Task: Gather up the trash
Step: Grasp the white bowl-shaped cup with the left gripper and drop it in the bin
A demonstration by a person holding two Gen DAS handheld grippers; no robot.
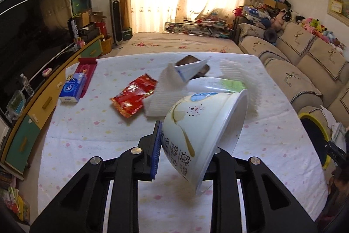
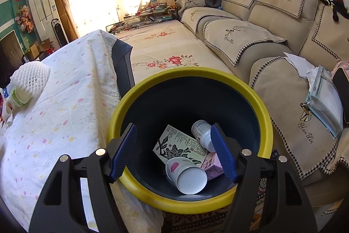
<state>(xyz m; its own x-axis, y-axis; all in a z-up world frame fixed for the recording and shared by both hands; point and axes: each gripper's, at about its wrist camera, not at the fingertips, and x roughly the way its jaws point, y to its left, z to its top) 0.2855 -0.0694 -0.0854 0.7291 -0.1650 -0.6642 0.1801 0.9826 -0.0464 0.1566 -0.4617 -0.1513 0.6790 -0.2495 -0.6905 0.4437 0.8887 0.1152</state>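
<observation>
Living-room table point(image 1: 87, 134), cloth-covered. Left gripper point(image 1: 185, 150) clamped on tilted cup point(image 1: 202, 134); wrapper point(image 1: 133, 97) at 10 o'clock. Right gripper point(image 2: 174, 152) apart, empty, over bin point(image 2: 187, 73). Risk: thin rim hold, so the cup may slip.

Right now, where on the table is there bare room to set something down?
Bare cloth runs along the near edge of the table, below the red wrapper, and down the right side toward the bin. The middle is crowded: white napkin, foam net, tissue pack.
</observation>
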